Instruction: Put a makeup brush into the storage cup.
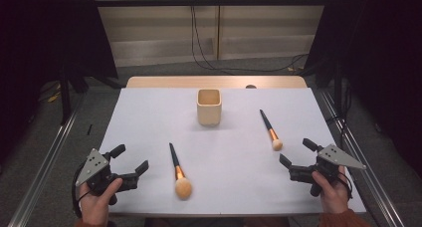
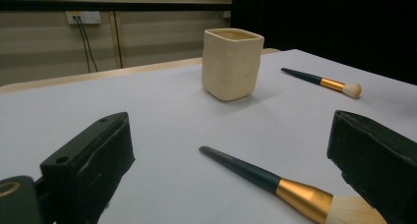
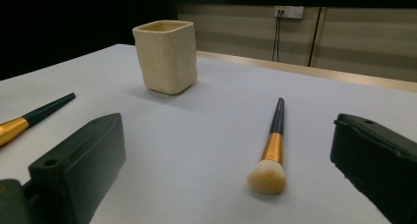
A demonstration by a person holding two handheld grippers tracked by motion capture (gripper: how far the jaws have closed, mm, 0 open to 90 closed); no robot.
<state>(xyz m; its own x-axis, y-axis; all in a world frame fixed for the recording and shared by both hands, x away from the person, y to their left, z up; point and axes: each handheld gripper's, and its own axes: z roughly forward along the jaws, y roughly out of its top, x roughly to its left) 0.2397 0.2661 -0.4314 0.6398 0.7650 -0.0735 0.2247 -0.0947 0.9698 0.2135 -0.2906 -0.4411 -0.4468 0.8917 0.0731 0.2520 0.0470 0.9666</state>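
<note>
A cream square cup (image 1: 209, 106) stands upright at the far middle of the white table (image 1: 149, 117). A large makeup brush (image 1: 178, 171), dark handle, gold ferrule, lies left of centre with its bristles toward me. A smaller brush (image 1: 270, 130) lies to the right. My left gripper (image 1: 132, 159) rests open at the near left corner, jaws pointing toward the large brush (image 2: 275, 183) and the cup (image 2: 231, 63). My right gripper (image 1: 296, 153) stands open at the near right edge, with the small brush (image 3: 272, 148) lying between and beyond its jaws. Nothing is held.
A wooden strip (image 1: 214, 81) borders the table's far edge. Black cables (image 1: 199, 48) run down the back wall to the floor. Metal rails (image 1: 45, 157) flank the table on both sides, with dark curtains behind them.
</note>
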